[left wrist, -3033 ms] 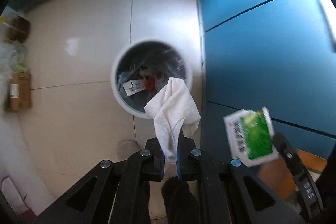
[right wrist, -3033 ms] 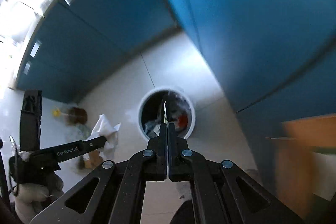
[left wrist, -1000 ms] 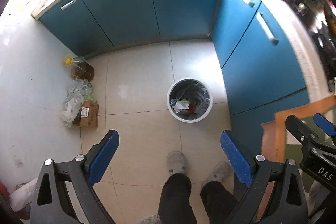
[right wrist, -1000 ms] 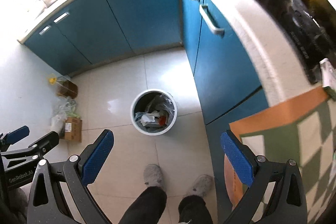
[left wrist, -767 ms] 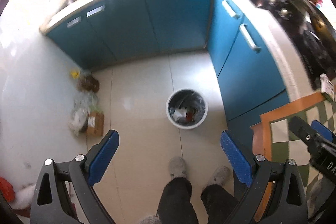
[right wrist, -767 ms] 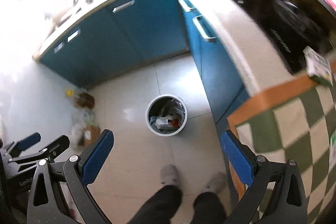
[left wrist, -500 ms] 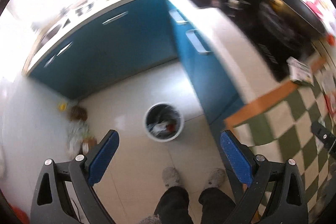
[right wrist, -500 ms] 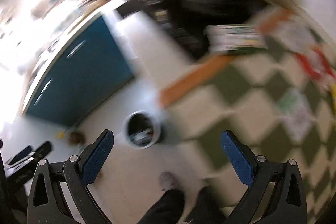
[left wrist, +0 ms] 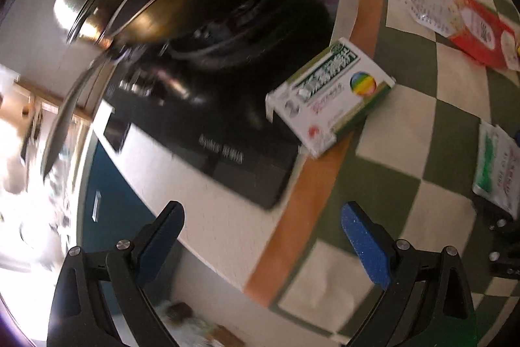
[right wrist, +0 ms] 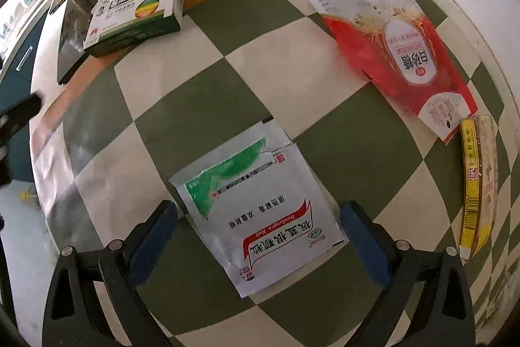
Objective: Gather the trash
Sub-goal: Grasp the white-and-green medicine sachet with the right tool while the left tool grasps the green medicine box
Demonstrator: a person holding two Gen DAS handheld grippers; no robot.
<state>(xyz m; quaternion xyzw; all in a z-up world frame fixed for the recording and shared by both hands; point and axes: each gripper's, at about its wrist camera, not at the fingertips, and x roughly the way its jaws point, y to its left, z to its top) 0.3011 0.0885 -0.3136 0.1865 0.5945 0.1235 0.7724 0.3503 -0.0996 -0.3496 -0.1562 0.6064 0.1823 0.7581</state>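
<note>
The left gripper (left wrist: 261,236), fingers wide and empty, faces the medicine box (left wrist: 328,93) far left on the checkered mat (right wrist: 201,106). The right gripper (right wrist: 258,236), equally wide, straddles the silver sachet (right wrist: 256,210); next it likely closes on an edge.

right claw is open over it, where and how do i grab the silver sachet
The silver sachet lies flat on the checkered cloth, between the open right claw fingers. Probably pinch its near bottom edge from the near side, since flat foil offers only an edge to lift.
</note>
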